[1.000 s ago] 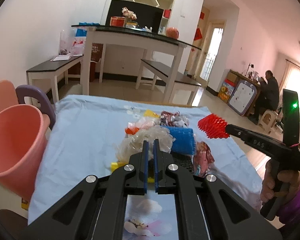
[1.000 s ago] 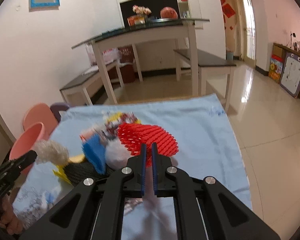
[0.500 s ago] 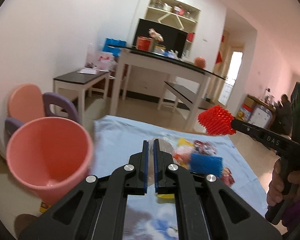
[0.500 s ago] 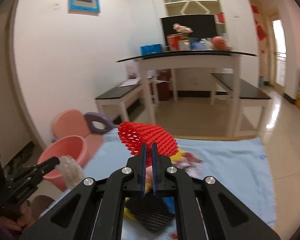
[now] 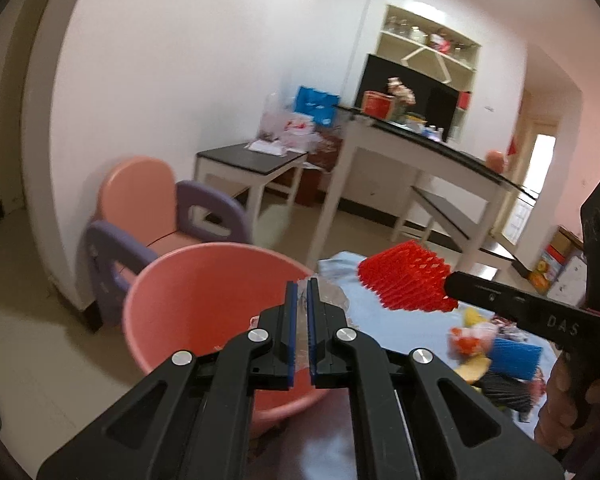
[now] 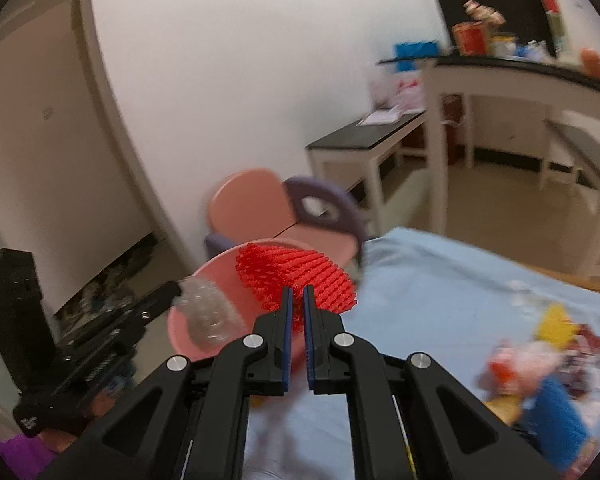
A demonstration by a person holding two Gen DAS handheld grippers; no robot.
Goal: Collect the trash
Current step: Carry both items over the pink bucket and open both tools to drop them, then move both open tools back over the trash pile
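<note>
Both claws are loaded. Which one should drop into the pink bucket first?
Left, probably. The left claw with its clear wrapper already hangs over the pink bucket; the right claw's red foam net is beside the rim.

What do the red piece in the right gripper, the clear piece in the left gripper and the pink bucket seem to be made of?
Red piece: looks like foam mesh netting, matte, with an open diamond lattice. Clear piece: probably thin plastic film or bubble wrap, translucent and bumpy; blur leaves it open. Pink bucket: apparently moulded plastic, with a smooth, even, slightly glossy wall.
</note>
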